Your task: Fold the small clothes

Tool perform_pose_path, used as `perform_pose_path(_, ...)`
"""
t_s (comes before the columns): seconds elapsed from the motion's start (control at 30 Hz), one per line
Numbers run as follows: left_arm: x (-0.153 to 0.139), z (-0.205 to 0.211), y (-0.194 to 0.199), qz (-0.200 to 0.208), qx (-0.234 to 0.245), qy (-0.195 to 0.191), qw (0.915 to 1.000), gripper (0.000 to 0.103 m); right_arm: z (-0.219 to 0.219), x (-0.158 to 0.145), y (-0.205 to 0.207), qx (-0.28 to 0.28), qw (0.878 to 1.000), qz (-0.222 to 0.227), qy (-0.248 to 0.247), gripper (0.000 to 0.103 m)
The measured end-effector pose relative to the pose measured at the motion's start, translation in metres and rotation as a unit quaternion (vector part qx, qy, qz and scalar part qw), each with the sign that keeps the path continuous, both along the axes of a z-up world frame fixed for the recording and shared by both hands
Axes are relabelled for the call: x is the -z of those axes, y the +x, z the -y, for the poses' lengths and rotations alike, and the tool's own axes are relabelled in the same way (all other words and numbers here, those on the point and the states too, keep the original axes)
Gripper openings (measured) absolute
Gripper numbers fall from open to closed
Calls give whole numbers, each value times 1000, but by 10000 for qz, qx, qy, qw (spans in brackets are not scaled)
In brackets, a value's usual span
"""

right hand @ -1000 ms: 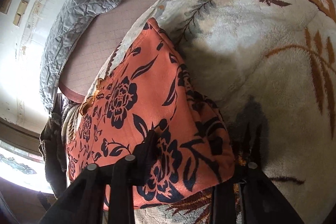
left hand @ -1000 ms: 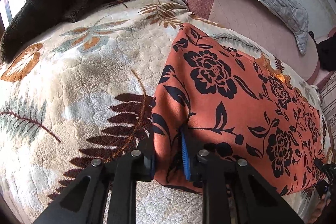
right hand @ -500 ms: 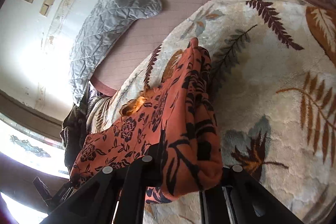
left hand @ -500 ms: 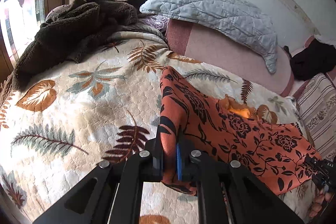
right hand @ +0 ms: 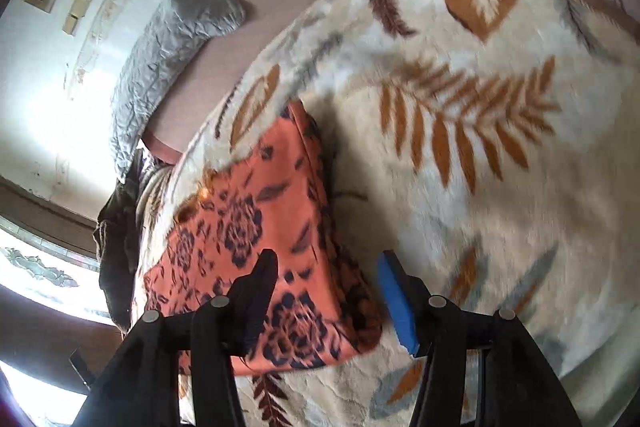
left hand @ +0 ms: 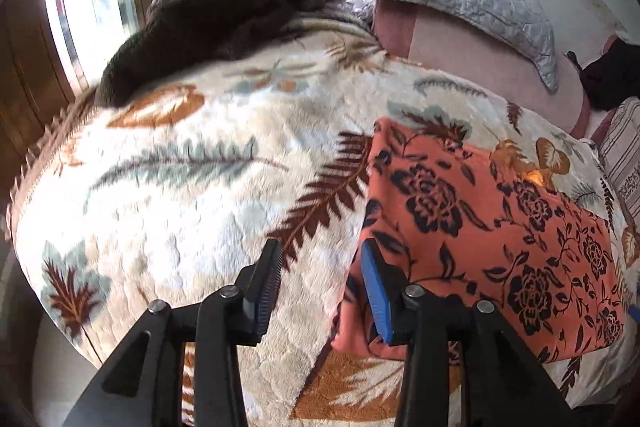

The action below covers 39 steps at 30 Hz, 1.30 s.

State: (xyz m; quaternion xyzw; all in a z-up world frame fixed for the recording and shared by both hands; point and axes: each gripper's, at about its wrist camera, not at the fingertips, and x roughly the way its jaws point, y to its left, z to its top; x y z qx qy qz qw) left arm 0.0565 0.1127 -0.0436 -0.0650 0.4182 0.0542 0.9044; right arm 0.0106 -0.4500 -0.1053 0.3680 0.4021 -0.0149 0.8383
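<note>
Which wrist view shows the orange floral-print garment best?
Left wrist: the orange floral-print garment lies sharp and spread almost whole on the blanket. Right wrist shows it blurred, foreshortened and partly hidden by a finger.

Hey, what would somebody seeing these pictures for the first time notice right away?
The orange cloth with black flowers, lying folded flat on the leaf-patterned blanket. The left gripper and right gripper hang over its near corners, jaws opening, gripping nothing. A brown blanket is heaped near the window.
</note>
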Motion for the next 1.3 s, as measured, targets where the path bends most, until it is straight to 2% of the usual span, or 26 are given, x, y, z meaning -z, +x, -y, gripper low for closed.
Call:
perform_pose_path(0.1, -14, 33, 7, 202, 570, 20, 9982, 45, 0, -11, 62, -556, 9983, 18, -143, 59)
perform_pose_path(0.23, -3, 92, 18, 209, 1279, 139, 9915, 45, -9, 0, 146, -877, 9907, -290, -996, 58)
perform_pose_path(0.27, 3, 102, 20, 183, 1344, 192, 9906, 45, -12, 7, 160, -928, 9899, -400, -993, 54)
perform_pose_path(0.3, 9, 113, 22, 135, 1369, 227, 9902, 45, -14, 14, 171, -1027, 9885, -518, -984, 27)
perform_pose_path(0.37, 21, 125, 28, -10, 1481, 228, 9887, 45, -18, 20, 182, -1110, 9834, -659, -1273, 10)
perform_pose_path(0.4, 25, 129, 28, -42, 1501, 268, 9883, 45, -23, 14, 183, -1181, 9806, -592, -1448, 6)
perform_pose_path(0.5, 30, 132, 28, 4, 1506, 354, 9880, 45, -35, -17, 172, -1073, 9670, -111, -2307, 6)
perform_pose_path(0.6, 40, 139, 32, -42, 1509, 436, 9876, 45, -31, -9, 186, -990, 9632, -255, -2487, 6)
perform_pose_path(0.63, 48, 142, 36, -178, 1555, 475, 9865, 45, -27, 5, 193, -962, 9646, -406, -2421, 6)
perform_pose_path(0.7, 61, 149, 41, -346, 1615, 748, 9834, 46, -18, 32, 204, -1023, 9735, -831, -1867, 12)
perform_pose_path(0.73, 58, 150, 39, -287, 1623, 782, 9832, 46, -14, 27, 197, -837, 9774, -679, -1816, 16)
perform_pose_path(0.77, 51, 148, 36, -232, 1603, 690, 9844, 46, -12, 17, 188, -680, 9800, -548, -1790, 25)
perform_pose_path(0.8, 45, 144, 34, -153, 1568, 536, 9861, 45, -11, 8, 180, -558, 9816, -445, -1769, 30)
perform_pose_path(0.87, 34, 137, 28, 30, 1458, 455, 9883, 46, -13, -16, 159, -336, 9808, -251, -1903, 30)
perform_pose_path(0.93, 34, 132, 26, 32, 1370, 491, 9894, 50, -22, -40, 136, -320, 9852, 77, -1683, 34)
perform_pose_path(0.97, 40, 130, 28, -99, 1349, 515, 9895, 50, -29, -47, 124, -464, 9884, 226, -1426, 42)
perform_pose_path(1.0, 50, 128, 33, -276, 1341, 576, 9889, 50, -38, -51, 114, -671, 9909, 338, -1114, 67)
perform_pose_path(1.03, 59, 126, 38, -423, 1341, 646, 9879, 52, -49, -51, 103, -833, 9920, 448, -838, 77)
perform_pose_path(1.07, 60, 123, 39, -367, 1355, 611, 9882, 53, -62, -48, 93, -1009, 9914, 537, -635, 84)
perform_pose_path(1.13, 51, 117, 41, -349, 1283, 515, 9898, 52, -86, -24, 85, -1452, 9882, 249, -425, 83)
perform_pose_path(1.2, 35, 110, 42, -162, 1188, 364, 9921, 52, -91, 9, 86, -1449, 9882, -310, -399, 81)
perform_pose_path(1.23, 28, 108, 43, -64, 1243, 316, 9917, 52, -90, 15, 85, -1388, 9889, -379, -378, 81)
perform_pose_path(1.3, 21, 106, 52, -23, 1444, 253, 9892, 52, -88, 5, 83, -1351, 9906, -68, -199, 81)
